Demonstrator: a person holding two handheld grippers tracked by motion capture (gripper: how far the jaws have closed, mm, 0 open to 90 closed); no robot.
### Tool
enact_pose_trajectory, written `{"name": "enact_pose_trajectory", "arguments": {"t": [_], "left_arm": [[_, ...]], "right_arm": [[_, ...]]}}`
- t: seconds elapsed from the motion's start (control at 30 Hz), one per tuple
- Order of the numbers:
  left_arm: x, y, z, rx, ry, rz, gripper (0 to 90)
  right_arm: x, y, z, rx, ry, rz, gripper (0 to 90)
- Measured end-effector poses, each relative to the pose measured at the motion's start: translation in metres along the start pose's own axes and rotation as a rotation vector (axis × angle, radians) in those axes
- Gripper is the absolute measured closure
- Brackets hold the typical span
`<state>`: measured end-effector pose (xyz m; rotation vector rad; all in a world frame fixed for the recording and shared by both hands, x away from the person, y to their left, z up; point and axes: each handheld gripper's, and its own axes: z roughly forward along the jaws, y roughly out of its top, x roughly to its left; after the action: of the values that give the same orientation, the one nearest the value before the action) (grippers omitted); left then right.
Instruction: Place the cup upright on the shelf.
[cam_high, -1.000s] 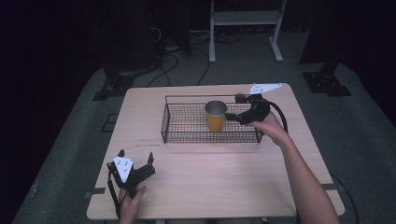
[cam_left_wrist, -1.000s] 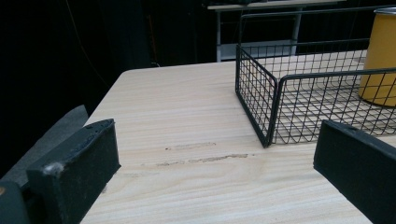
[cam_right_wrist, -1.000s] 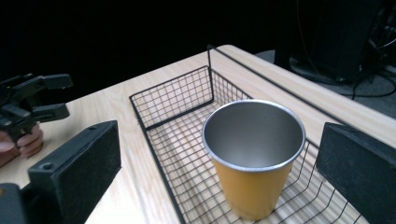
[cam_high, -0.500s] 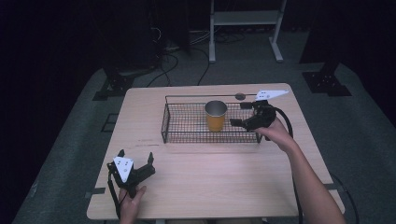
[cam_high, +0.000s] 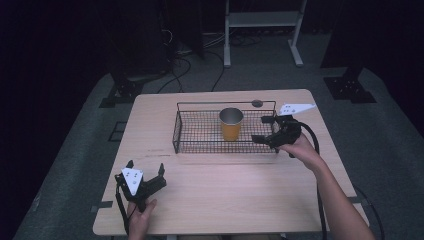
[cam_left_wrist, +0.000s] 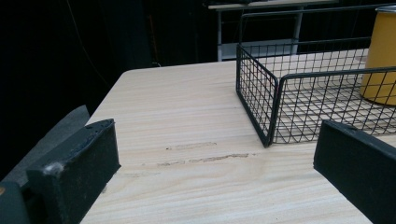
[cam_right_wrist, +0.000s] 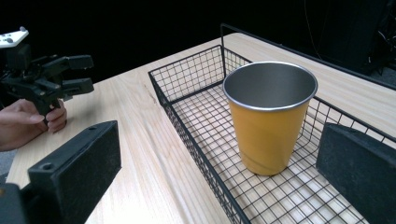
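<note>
One yellow cup (cam_high: 231, 125) stands upright in the wire basket (cam_high: 200, 134) — right tongs (cam_high: 262, 129) gaping beside it.

left gripper (cam_high: 146, 171): jaws wide apart, hand low | right gripper (cam_high: 263, 129): jaws apart, forearm outstretched

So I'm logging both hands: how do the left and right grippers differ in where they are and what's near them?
The left gripper sits at the table's near edge, far from the wire basket; the right gripper hangs at the basket's right end, aimed at the yellow cup. Both are open, holding nothing.
</note>
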<state>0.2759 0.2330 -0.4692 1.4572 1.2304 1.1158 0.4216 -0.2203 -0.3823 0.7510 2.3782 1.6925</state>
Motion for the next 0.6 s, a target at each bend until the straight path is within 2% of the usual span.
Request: {"name": "enact_pose_trajectory", "arguments": {"t": [0.6], "left_arm": [[0.000,0.000,0.000,-0.001,0.001,0.002,0.0]], "right_arm": [[0.010,-0.026,-0.017,0.012,-0.005,-0.001,0.0]]}}
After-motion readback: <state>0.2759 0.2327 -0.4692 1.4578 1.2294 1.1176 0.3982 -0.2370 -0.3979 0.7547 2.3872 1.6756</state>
